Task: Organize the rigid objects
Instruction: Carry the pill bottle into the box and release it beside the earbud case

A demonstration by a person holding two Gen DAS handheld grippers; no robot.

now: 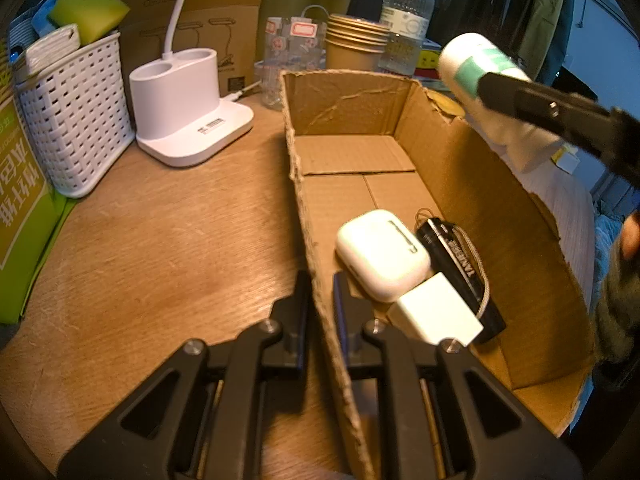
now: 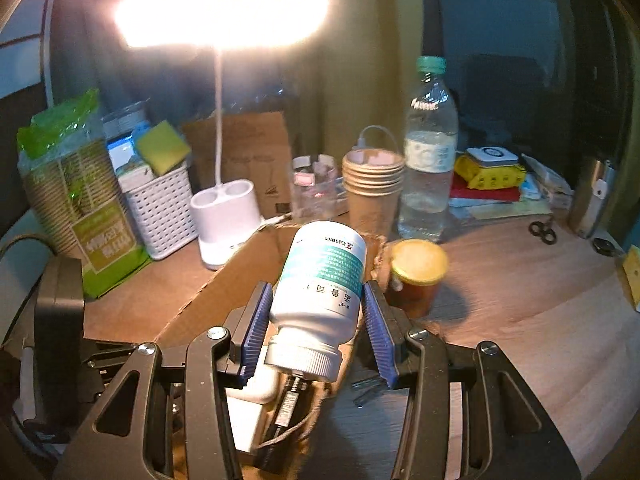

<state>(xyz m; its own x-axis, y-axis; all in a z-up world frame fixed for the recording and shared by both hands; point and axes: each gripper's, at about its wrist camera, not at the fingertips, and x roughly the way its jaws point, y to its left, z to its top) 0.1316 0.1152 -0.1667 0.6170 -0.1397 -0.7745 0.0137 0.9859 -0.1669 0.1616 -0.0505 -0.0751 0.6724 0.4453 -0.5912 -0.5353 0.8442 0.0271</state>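
Observation:
An open cardboard box (image 1: 472, 184) sits on the wooden table. Inside lie a white earbud case (image 1: 380, 254), a white charger block (image 1: 438, 314) and a black flashlight (image 1: 460, 268) with a cord. My left gripper (image 1: 320, 304) is shut on the box's near left wall. My right gripper (image 2: 316, 320) is shut on a white pill bottle (image 2: 324, 284) with a teal label, held cap toward the camera above the box (image 2: 224, 280). The bottle (image 1: 476, 64) shows over the box's far right corner in the left wrist view.
A white desk lamp base (image 1: 184, 108), a white basket (image 1: 72, 116), stacked paper cups (image 1: 356, 44), a water bottle (image 1: 408, 20) and a green package (image 1: 20, 208) stand behind and left of the box. A yellow-lidded jar (image 2: 416, 272) stands right of the box.

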